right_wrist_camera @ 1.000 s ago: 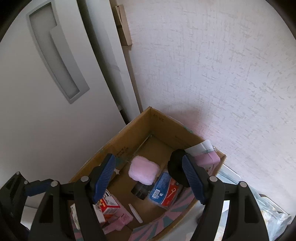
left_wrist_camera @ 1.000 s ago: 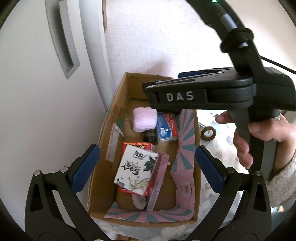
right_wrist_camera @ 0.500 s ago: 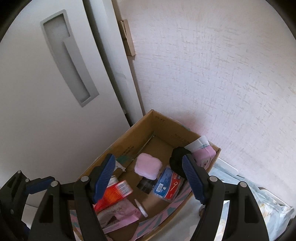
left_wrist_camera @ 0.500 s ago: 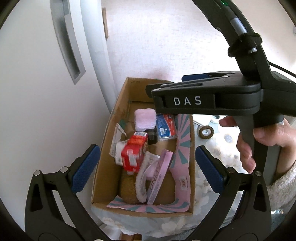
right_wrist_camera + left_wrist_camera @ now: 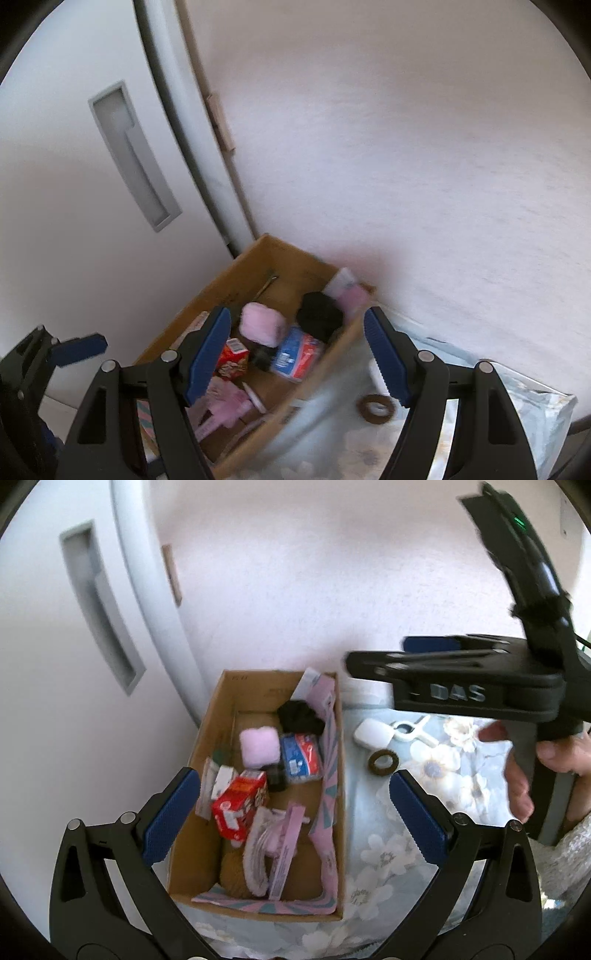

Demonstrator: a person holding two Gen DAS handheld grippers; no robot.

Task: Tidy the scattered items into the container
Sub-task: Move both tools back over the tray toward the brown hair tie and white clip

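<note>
An open brown cardboard box (image 5: 207,775) lined with pink-and-teal patterned paper sits against the white wall, seen between and beyond the left tongs (image 5: 293,814). These tongs stand open with nothing between their blue pads.

Inside the box, at the far end from the left tongs, a black fabric scrunchie (image 5: 300,716) lies beside a pink packet (image 5: 320,694) leaning in the far corner. Nearer, a fluffy pink square puff (image 5: 258,746) rests next to a blue-and-red plastic packet (image 5: 302,757), with a small black item just below the puff. A red-and-white carton (image 5: 240,805) lies tilted toward the left pad's side, touching white paper pieces along that wall. Closest to the left tongs, a pink-and-white fluffy slipper-like item (image 5: 271,849) lies over something brown and round on the box floor.

Outside the box, on the floral-cloth surface (image 5: 388,853) toward the right pad of the left tongs, lie a small brown ring (image 5: 382,762), a white rounded case (image 5: 372,732) and a white plastic clip (image 5: 410,726), all apart from the box.

The right tongs (image 5: 297,354) are open and empty too, held by a hand (image 5: 546,760). In their own view the box shows between and beyond the pads, and the brown ring lies just below the right pad.
</note>
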